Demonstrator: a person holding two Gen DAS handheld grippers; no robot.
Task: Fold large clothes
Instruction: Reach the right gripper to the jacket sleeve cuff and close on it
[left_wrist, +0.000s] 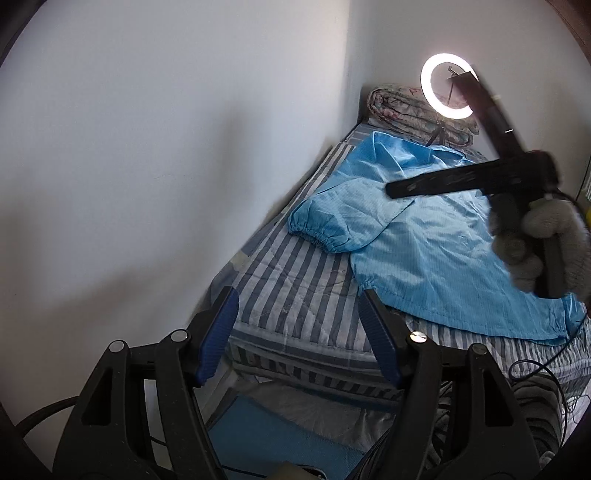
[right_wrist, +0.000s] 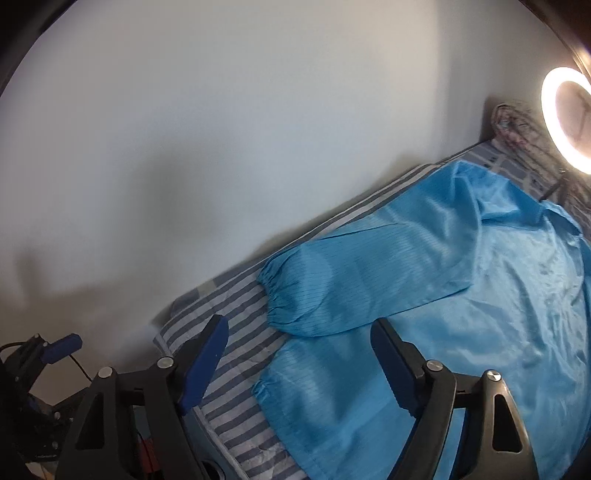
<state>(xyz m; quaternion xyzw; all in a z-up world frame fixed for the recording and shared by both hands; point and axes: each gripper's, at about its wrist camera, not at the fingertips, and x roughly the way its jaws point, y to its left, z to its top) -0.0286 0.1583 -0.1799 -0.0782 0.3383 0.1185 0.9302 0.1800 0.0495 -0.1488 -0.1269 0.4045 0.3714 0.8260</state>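
Left wrist view: left gripper (left_wrist: 297, 332) spread, nothing between its blue pads, hovering off the near corner of a blue-and-white striped mattress (left_wrist: 295, 280). Shiny light-blue long-sleeved garment (left_wrist: 436, 240) spread flat beyond, one sleeve folded across. Right gripper (left_wrist: 424, 186) held in a gloved hand (left_wrist: 546, 243) above the garment.

Right wrist view: right gripper (right_wrist: 297, 358) spread, empty, over the garment (right_wrist: 461, 332) near its elastic cuff (right_wrist: 277, 295). Bare striped mattress (right_wrist: 236, 369) along the wall edge.

Wall (left_wrist: 166, 147) tight along striped bed's (left_wrist: 295, 280) far edge
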